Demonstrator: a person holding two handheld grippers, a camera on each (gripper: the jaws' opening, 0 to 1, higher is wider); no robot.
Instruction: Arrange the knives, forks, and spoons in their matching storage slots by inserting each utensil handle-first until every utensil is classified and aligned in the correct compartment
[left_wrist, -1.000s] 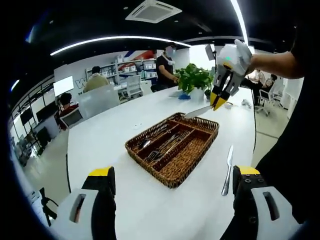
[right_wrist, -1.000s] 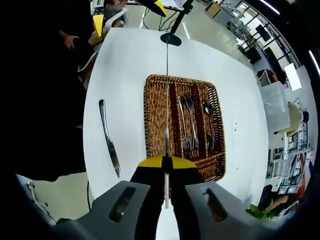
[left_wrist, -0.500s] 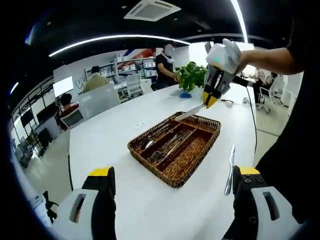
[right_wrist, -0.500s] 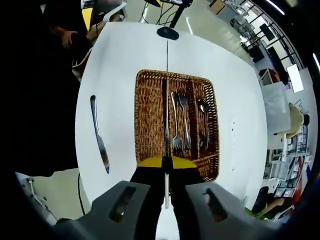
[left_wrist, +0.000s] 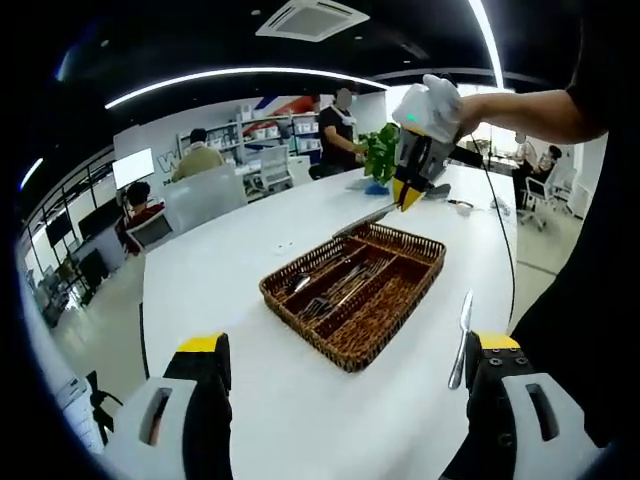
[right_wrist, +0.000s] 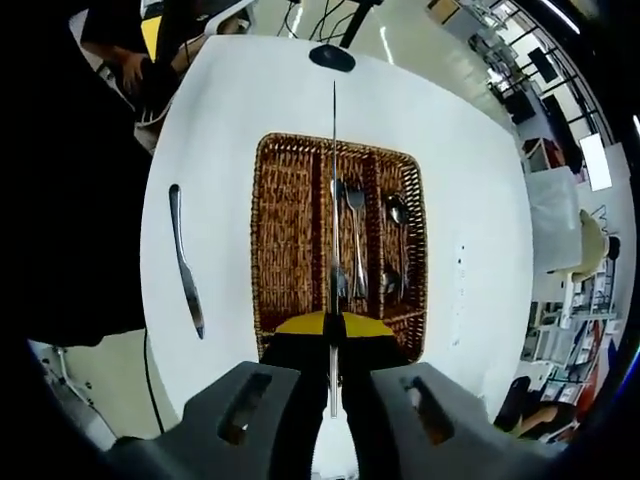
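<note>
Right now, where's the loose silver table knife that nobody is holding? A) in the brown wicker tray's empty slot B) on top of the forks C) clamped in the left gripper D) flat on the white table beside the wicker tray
D: the loose silver table knife lies flat on the white table, apart from the brown wicker tray; another knife sits in the right gripper.

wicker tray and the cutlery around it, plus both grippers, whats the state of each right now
wicker tray: flat on the table, forks and spoons in two slots, one slot empty
held knife: clamped in the right gripper, in the air over the tray
second knife: lying on the table beside the tray, untouched
left gripper: jaws open, holding nothing
</note>
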